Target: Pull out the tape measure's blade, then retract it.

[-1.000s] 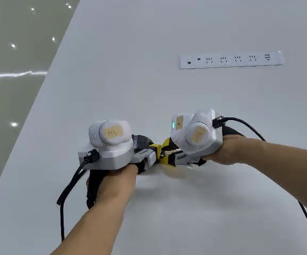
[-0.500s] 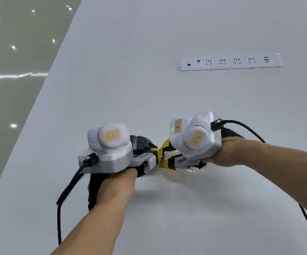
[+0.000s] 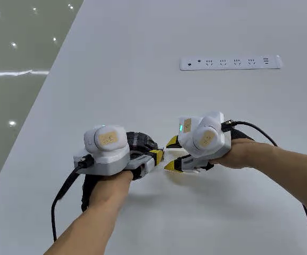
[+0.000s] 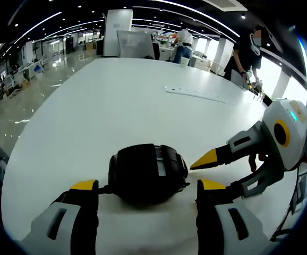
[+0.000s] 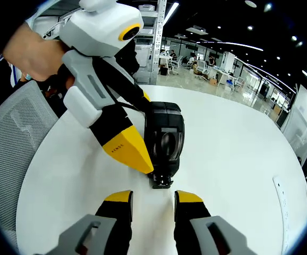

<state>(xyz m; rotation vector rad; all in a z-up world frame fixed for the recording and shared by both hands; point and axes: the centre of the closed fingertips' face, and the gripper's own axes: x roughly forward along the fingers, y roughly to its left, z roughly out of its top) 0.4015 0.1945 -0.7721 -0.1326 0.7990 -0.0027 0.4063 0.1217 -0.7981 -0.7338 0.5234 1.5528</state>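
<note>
Left tool [image 4: 148, 186]: clenched on the tape measure [image 5: 167, 135], one yellow-tipped jaw on each side of its black case.
Right tool [image 3: 170, 154]: released, jaws apart with nothing between them, their tips aimed at the mouth of the case and just short of it.
Tape measure: low on the white counter [image 3: 143, 64], at the near middle, in the left tool's jaws; the blade's end hook sits at the mouth of the case, facing the right tool.
Tools to each other: tip to tip, close but apart.
Power strip [image 3: 230, 62]: white, flat on the counter, well beyond both tools.
Cable [image 3: 63, 191]: black, hanging from the left tool's rear.
</note>
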